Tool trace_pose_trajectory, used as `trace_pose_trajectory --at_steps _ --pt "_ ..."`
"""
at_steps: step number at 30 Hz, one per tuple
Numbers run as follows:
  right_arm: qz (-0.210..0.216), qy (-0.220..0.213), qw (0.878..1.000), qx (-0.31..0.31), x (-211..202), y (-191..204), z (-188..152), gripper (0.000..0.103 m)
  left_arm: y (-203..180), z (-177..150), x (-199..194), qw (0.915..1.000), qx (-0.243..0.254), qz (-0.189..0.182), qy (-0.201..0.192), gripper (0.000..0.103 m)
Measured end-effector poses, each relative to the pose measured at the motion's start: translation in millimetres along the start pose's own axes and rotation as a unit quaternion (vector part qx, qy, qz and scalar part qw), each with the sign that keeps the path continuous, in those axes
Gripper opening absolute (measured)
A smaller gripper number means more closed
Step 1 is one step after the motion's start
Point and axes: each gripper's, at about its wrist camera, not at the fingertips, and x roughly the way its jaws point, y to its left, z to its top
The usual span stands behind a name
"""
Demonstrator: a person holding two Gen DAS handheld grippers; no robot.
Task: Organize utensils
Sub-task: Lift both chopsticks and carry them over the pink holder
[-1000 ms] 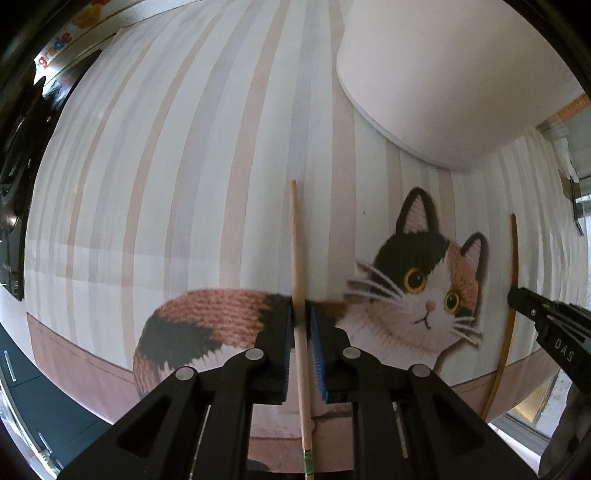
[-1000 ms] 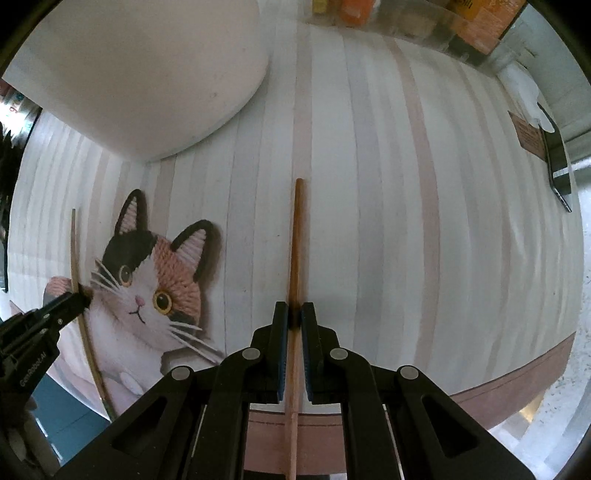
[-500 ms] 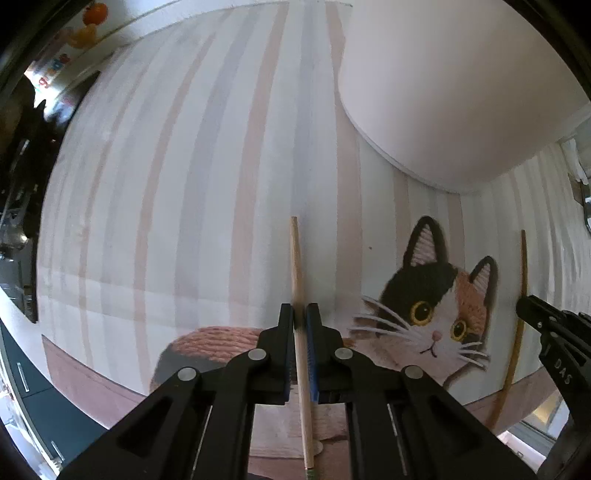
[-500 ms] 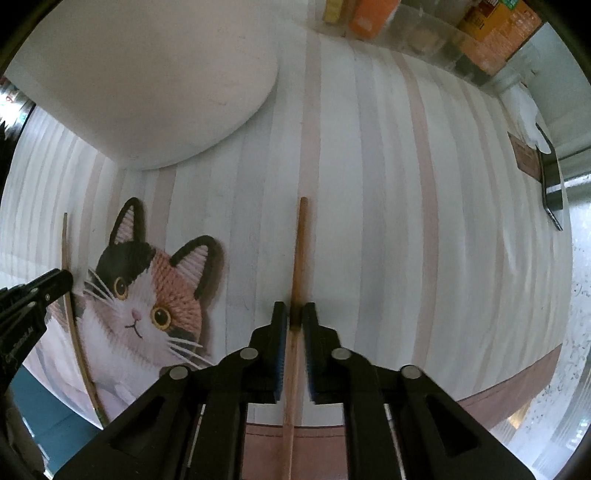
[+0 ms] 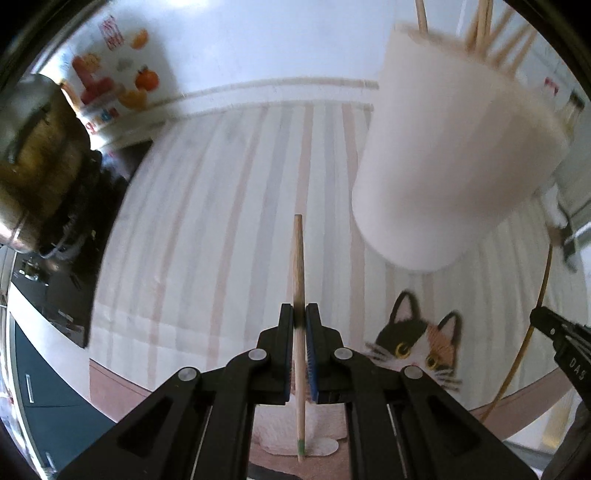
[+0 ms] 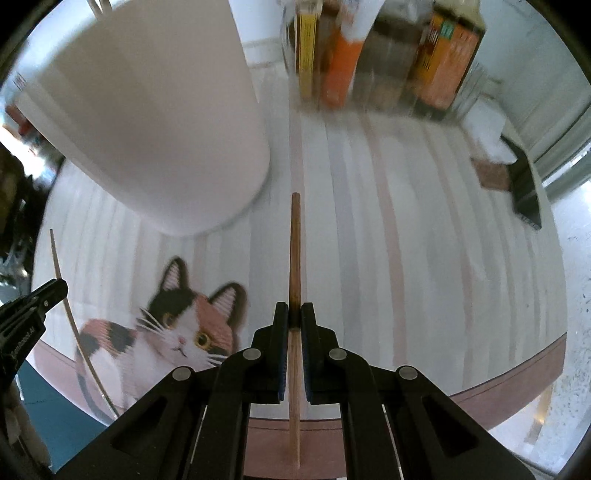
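We've tilted both grippers up off the mat: left gripper (image 5: 300,321) pinches the pale chopstick (image 5: 298,266), right gripper (image 6: 294,317) the darker chopstick (image 6: 295,251). White holder (image 5: 454,155) now sits ahead, between them, so drop-in likely comes next.

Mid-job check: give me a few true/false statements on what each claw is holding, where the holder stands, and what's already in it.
1. The left claw is shut on a pale chopstick with a green band at its near end. True.
2. The right claw is open and holds nothing. False: it is shut on a darker brown chopstick.
3. The white holder already has several wooden sticks poking out of its top. True.
4. The held chopsticks are already inside the holder. False: both point forward over the striped cat mat, outside it.
5. In the right wrist view, the holder stands left of the claw. True.
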Motion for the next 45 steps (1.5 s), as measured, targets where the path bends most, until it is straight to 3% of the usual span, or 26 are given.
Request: trace_pose_trajectory --at_steps 5,12,23,28,36,41,45 --pt "0.018 -0.049 0.999 0.016 -37.2 -8.9 5.5 0.007 7.0 11.9 -36.9 0.9987 -0.016 -0.010 -0.047 0.004" --pt "0.036 -0.113 0.992 0.031 -74.5 -15.8 21.4 0.006 22.4 30.3 -48.6 0.9960 -0.025 -0.013 -0.085 0.004" --pt "0.055 -0.156 0.985 0.047 -101.9 -22.3 36.9 0.006 29.0 55.1 -101.6 0.9897 -0.037 -0.019 -0.137 0.004" --pt "0.085 -0.174 0.979 0.058 -142.1 -31.5 50.3 0.006 42.1 75.9 -153.6 0.9820 -0.058 -0.048 -0.173 0.004" --pt "0.146 -0.223 0.961 0.076 -233.1 -53.3 88.0 0.006 52.1 113.3 -240.2 0.9622 -0.076 -0.098 -0.242 0.004" --pt "0.164 -0.257 0.949 0.077 -273.4 -57.6 119.3 0.006 41.3 138.5 -260.7 0.9548 -0.069 -0.113 -0.266 0.004" --pt "0.160 -0.269 0.947 0.070 -278.5 -47.0 144.3 0.006 24.7 160.8 -249.2 0.9562 -0.057 -0.119 -0.262 0.004"
